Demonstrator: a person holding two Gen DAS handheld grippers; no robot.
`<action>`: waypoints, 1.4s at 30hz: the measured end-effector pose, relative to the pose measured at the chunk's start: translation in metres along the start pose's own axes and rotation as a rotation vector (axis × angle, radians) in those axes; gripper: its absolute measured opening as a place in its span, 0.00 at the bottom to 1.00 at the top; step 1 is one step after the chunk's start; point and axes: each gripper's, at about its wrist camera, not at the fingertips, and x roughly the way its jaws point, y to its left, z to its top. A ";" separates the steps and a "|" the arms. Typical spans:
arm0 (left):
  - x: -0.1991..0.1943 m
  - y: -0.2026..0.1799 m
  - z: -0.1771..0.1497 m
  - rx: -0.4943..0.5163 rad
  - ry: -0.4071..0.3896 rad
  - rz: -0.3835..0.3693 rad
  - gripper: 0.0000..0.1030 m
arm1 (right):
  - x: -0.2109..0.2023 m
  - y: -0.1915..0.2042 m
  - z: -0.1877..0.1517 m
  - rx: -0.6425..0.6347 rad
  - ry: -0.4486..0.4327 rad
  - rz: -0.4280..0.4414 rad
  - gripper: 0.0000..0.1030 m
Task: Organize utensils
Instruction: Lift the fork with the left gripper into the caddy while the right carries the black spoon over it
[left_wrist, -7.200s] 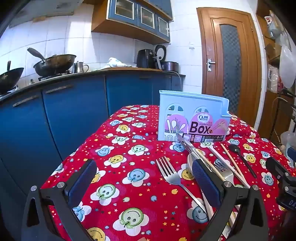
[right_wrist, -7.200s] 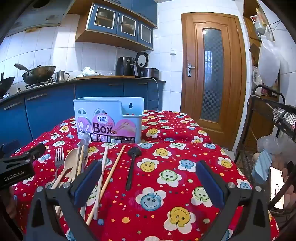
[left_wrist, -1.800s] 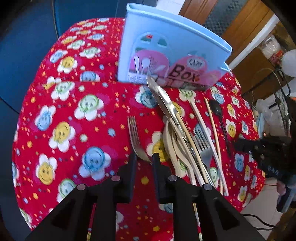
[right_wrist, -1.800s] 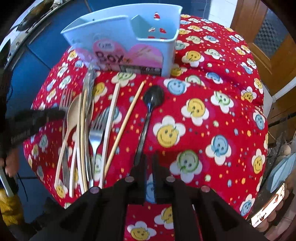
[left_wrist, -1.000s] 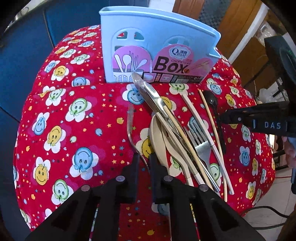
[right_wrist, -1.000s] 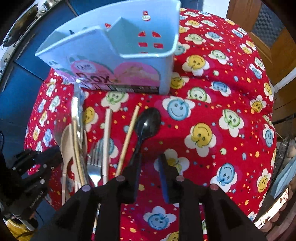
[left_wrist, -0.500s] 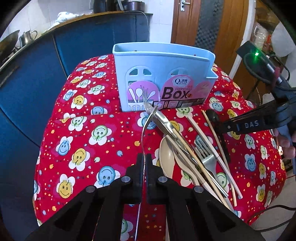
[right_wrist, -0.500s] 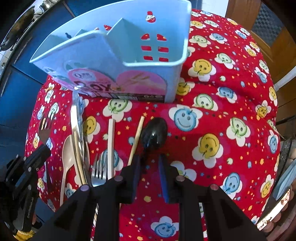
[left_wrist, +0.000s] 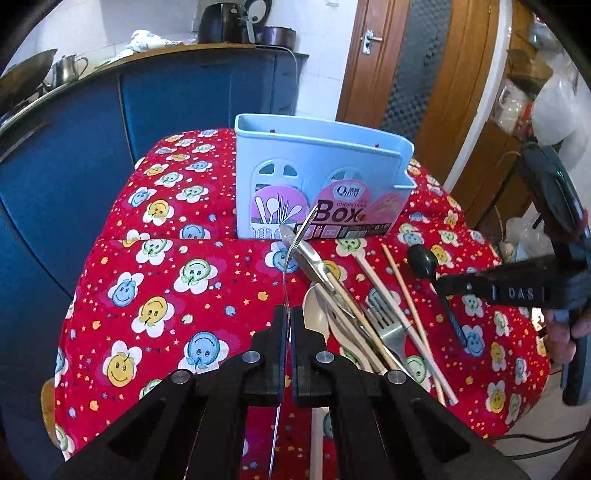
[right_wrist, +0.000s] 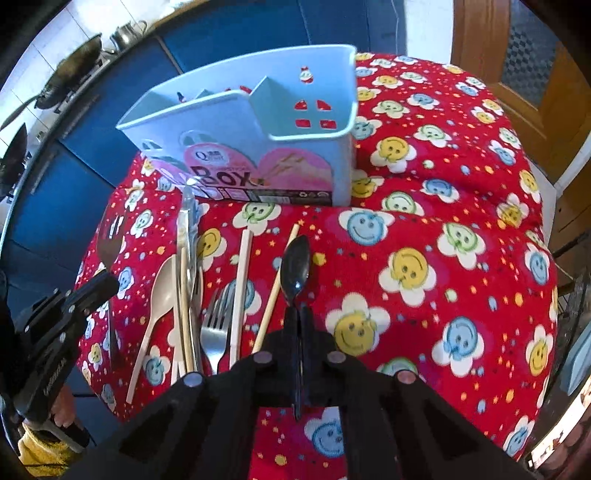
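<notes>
My left jaws clamp the metal fork (left_wrist: 295, 242) by its handle, tines raised before the blue utensil box (left_wrist: 321, 184). My right jaws grip the black spoon (right_wrist: 295, 267), bowl forward, above the surface. The label reads "Box".

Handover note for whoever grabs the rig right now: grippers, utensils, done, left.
Left gripper: shut on the metal fork, lifted off the cloth, tines toward the box.
Right gripper: just closed on the black spoon by its handle.
Blue utensil box: upright at the far side of the table; nothing seen inside.
On the tablecloth: second fork, beige spoons, knife, chopsticks.
Done: both picks. Left: drop both in the box, then the rest.
</notes>
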 end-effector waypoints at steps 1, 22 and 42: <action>-0.002 0.000 0.000 -0.003 -0.010 -0.004 0.01 | -0.002 0.000 -0.004 0.004 -0.009 0.011 0.03; -0.037 -0.006 0.036 0.004 -0.254 0.041 0.01 | -0.086 0.005 -0.038 -0.044 -0.433 0.172 0.03; -0.020 0.003 0.122 -0.012 -0.526 0.070 0.01 | -0.099 0.004 0.013 -0.120 -0.704 0.155 0.03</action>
